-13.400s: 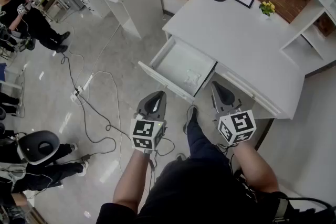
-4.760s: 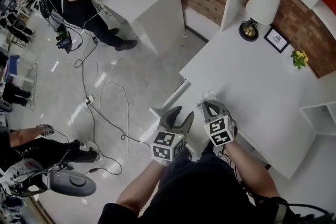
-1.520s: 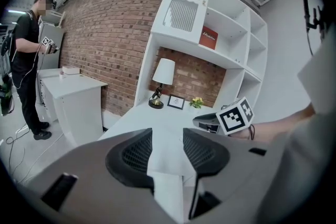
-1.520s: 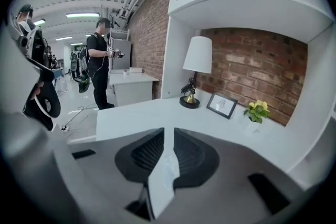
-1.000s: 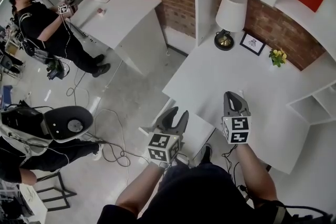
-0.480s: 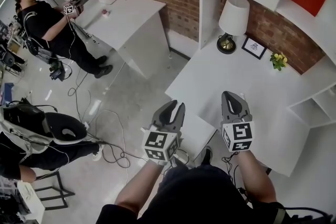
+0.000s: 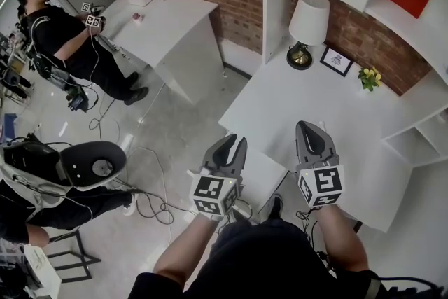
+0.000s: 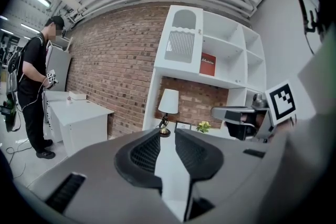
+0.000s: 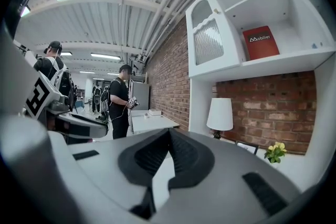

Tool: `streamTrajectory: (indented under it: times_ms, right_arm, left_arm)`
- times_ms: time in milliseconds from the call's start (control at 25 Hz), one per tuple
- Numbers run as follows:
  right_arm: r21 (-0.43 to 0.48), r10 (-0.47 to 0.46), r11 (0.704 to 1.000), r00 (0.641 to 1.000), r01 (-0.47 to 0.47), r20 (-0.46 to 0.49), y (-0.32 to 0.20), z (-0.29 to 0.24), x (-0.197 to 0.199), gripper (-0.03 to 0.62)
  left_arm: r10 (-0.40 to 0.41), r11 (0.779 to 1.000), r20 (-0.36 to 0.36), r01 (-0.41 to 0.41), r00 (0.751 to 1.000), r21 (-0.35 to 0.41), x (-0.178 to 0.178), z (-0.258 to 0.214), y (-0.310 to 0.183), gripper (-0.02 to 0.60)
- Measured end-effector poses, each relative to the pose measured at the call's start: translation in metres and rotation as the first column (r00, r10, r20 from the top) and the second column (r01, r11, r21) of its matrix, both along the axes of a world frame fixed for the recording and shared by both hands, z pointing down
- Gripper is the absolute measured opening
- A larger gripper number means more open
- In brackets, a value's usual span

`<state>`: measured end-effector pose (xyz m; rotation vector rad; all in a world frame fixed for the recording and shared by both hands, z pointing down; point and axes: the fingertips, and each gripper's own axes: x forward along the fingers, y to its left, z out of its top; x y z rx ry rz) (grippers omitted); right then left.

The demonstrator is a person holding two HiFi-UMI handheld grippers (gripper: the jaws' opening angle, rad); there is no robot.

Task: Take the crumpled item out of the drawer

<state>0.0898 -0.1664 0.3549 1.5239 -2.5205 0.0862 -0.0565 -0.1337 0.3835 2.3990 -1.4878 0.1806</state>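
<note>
My left gripper (image 7: 236, 141) hangs over the front edge of the white desk (image 7: 336, 98), above the white drawer (image 7: 260, 171), which stands out only a little. Its jaws are closing, a narrow gap still shows between them (image 8: 167, 131), and nothing is in it. My right gripper (image 7: 310, 125) is over the desk top, shut and empty, its jaws meeting at the tip (image 9: 169, 132). A small white lump (image 7: 322, 126) lies on the desk right by that tip; it may be the crumpled item, but I cannot tell. The drawer's inside is hidden.
A lamp (image 7: 308, 14), a small picture frame (image 7: 336, 61) and yellow flowers (image 7: 369, 77) stand at the desk's back by the brick wall. White shelves rise on the right. A person (image 7: 59, 35) stands at a second table on the left. A chair (image 7: 87, 166) and cables (image 7: 150, 199) are on the floor.
The left gripper's jaws have narrowed from wide apart to a small gap. The right gripper's jaws have drawn fully together. Both grippers stay roughly in place.
</note>
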Motion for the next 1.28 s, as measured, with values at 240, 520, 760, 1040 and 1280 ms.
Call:
streamTrajectory:
  times_ms: [240, 520, 760, 1040, 1280]
  right_arm:
    - [-0.007, 0.005, 1.000, 1.000, -0.005, 0.000, 0.002, -0.001, -0.001, 0.000]
    - [-0.012, 0.004, 1.000, 1.000, -0.004, 0.001, 0.005, -0.003, -0.004, 0.000]
    - [-0.018, 0.001, 1.000, 1.000, -0.001, 0.003, 0.005, -0.006, -0.008, 0.000]
    - [-0.018, -0.003, 1.000, 1.000, 0.003, 0.000, 0.010, -0.009, -0.014, 0.000]
    - [-0.010, -0.006, 1.000, 1.000, 0.006, 0.001, 0.014, -0.006, -0.009, 0.000]
  left_arm:
    - [0.008, 1.000, 0.005, -0.008, 1.000, -0.012, -0.001, 0.000, 0.003, 0.083]
    - [0.012, 1.000, 0.009, -0.012, 1.000, -0.016, -0.004, -0.002, 0.006, 0.083]
    - [0.013, 0.999, 0.007, -0.012, 1.000, -0.033, -0.007, -0.001, 0.009, 0.083]
    - [0.009, 1.000, 0.009, -0.009, 1.000, -0.030, -0.012, -0.006, 0.013, 0.083]
    - [0.009, 1.000, 0.009, -0.009, 1.000, -0.023, -0.008, -0.002, 0.017, 0.083]
